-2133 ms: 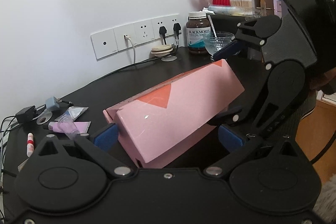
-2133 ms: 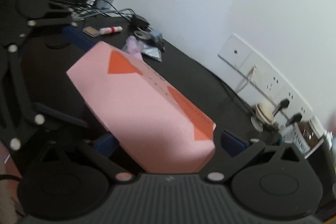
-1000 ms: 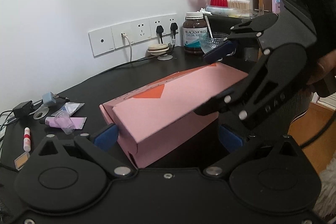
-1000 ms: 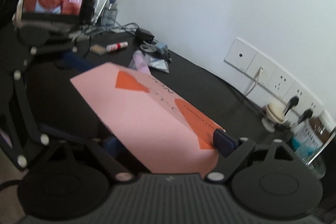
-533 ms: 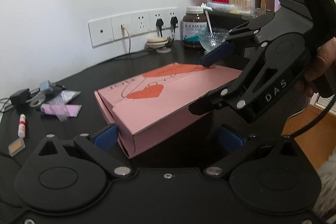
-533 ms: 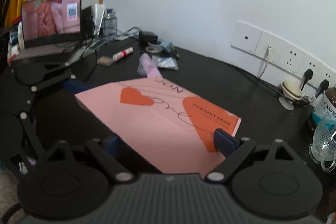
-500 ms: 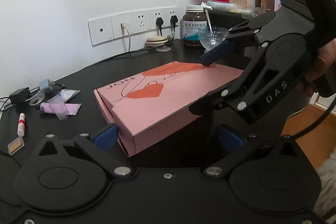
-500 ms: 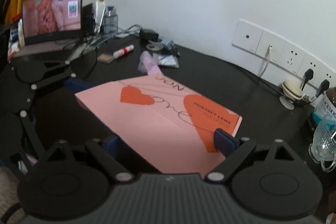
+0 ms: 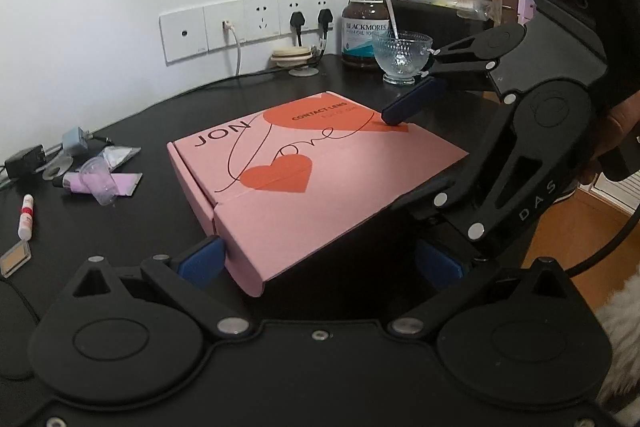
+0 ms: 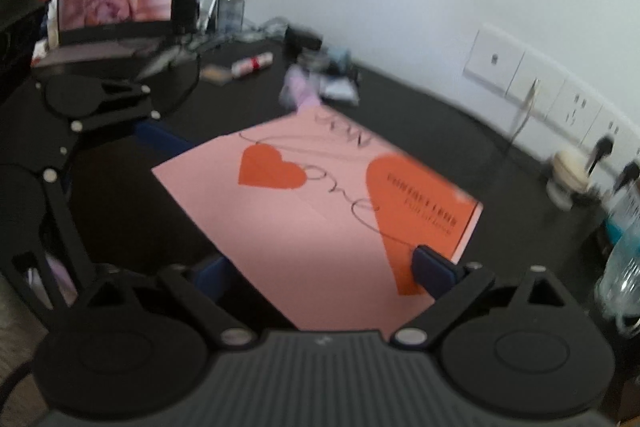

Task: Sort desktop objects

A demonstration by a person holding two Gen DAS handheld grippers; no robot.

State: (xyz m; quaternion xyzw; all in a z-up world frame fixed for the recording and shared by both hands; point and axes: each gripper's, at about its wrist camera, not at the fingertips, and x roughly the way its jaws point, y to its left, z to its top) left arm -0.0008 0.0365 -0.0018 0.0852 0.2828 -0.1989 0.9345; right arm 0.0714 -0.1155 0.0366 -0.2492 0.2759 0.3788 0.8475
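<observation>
Now the pink box lies flat on the black desk, out in the middle, its near end at the front edge. My left gripper stands wide: one blue pad is right against the near corner, the other well off, so no grip. My right gripper is opening around the box's other end; its upper pad looks to rest on the lid, though that view is blurred. Small clutter sits toward the left edge.
</observation>
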